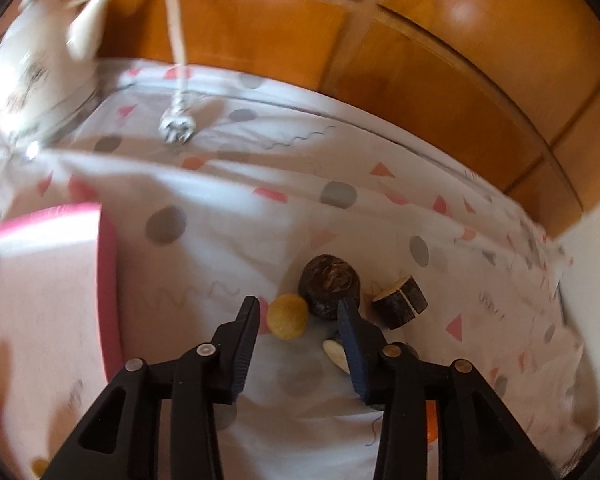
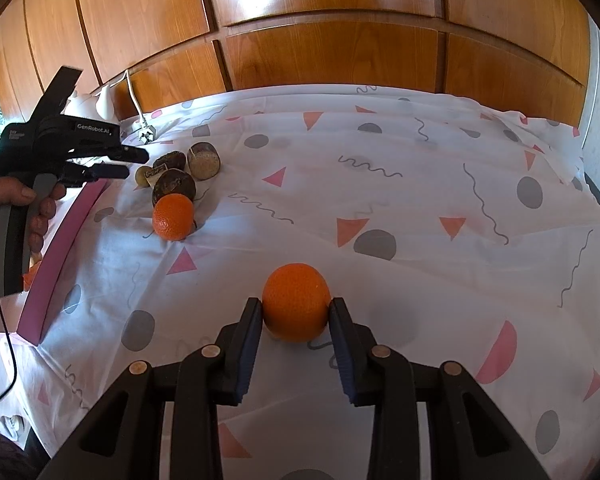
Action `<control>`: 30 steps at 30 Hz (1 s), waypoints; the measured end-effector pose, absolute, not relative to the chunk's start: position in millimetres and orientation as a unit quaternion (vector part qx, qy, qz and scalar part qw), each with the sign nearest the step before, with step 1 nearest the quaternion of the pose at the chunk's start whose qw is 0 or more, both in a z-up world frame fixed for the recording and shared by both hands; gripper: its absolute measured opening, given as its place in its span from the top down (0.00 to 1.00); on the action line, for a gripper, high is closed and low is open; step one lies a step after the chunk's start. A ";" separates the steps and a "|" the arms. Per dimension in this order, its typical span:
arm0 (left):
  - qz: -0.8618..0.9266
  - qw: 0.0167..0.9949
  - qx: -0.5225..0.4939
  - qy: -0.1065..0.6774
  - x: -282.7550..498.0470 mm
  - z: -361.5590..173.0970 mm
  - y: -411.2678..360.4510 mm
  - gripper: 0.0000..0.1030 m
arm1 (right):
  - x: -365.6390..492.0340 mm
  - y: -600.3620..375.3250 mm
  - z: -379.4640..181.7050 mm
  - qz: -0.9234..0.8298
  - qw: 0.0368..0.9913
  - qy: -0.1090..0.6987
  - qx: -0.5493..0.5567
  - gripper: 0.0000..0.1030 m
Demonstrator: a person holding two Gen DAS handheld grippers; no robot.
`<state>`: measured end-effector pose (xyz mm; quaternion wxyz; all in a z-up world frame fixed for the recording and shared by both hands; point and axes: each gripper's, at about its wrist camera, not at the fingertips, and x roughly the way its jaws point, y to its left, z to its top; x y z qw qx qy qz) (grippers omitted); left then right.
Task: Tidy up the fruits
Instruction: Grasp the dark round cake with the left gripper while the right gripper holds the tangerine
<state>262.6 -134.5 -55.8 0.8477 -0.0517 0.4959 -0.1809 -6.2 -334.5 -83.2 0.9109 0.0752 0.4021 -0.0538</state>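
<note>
My right gripper (image 2: pixel 296 304) is shut on an orange (image 2: pixel 295 307) that rests on the patterned cloth (image 2: pixel 420 208). A second orange (image 2: pixel 173 216) lies at the far left beside a dark round fruit (image 2: pixel 174 186) and a cut dark piece (image 2: pixel 204 160). My left gripper (image 2: pixel 137 164), held by a hand, hangs over that cluster. In the left wrist view the left gripper (image 1: pixel 298 302) is open with nothing between its fingers. Just beyond its tips lie a small yellow fruit (image 1: pixel 288 316), the dark round fruit (image 1: pixel 329 285) and the cut piece (image 1: pixel 400 300). A pale slice (image 1: pixel 336 354) lies by the right finger.
A pink-rimmed box (image 1: pixel 108 280) stands at the left, its wall (image 2: pixel 60 256) running along the cloth's edge. A white kettle (image 1: pixel 32 72) with its cord and plug (image 1: pixel 176 128) sits at the back left. Wooden cabinet doors (image 2: pixel 320 20) close off the far side.
</note>
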 end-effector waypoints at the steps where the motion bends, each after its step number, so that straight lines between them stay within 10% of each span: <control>1: -0.189 0.846 -0.044 0.497 265.0 -54.9 -137.8 0.60 | -6.2 -334.5 -83.3 -0.054 0.911 0.402 0.076 0.66; 14: -0.229 0.804 0.084 0.542 299.3 -77.3 -191.7 0.50 | -5.7 -333.8 -83.5 -0.054 0.909 0.407 0.075 0.65; 30: -0.217 0.872 -0.003 0.439 233.8 -25.1 -138.4 0.58 | -0.8 -330.4 -92.5 -0.055 0.900 0.428 0.070 0.64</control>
